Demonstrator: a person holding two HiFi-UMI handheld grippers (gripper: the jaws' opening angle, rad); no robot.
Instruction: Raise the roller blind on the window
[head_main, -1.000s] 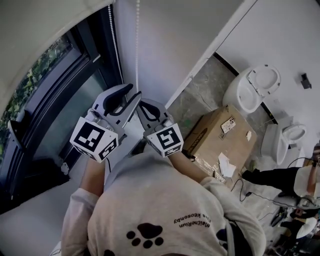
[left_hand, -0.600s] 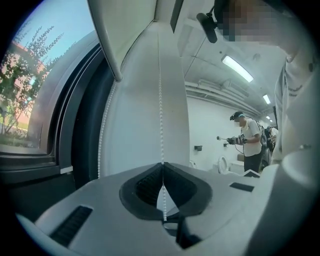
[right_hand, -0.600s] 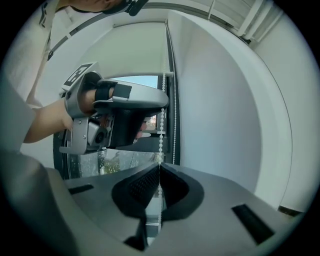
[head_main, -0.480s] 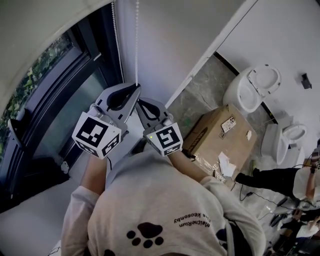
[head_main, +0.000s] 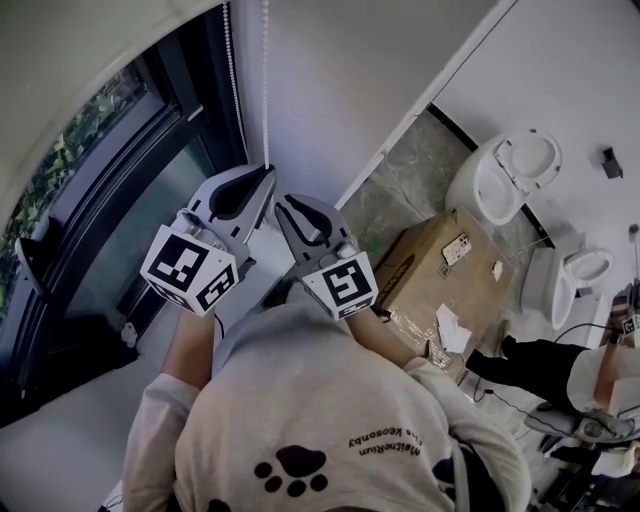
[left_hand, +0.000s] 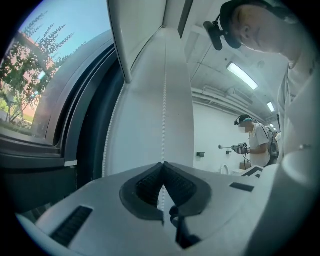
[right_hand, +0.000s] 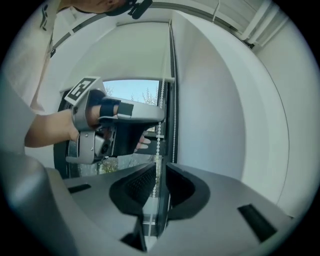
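Overhead, the left gripper and right gripper are seen side by side at frame centre, below the bead chain beside the window. By the left gripper view, its jaws are clamped on the chain. By the right gripper view, its jaws have just been opening and are parted slightly around the chain; the roller blind is shown upper centre, partly lowered.

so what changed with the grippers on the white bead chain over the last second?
The left gripper closed on the white bead chain and now pinches it. The right gripper, just below, was shut on the chain and has just been opening; the chain hangs between its parted jaws. Both grippers kept their places.
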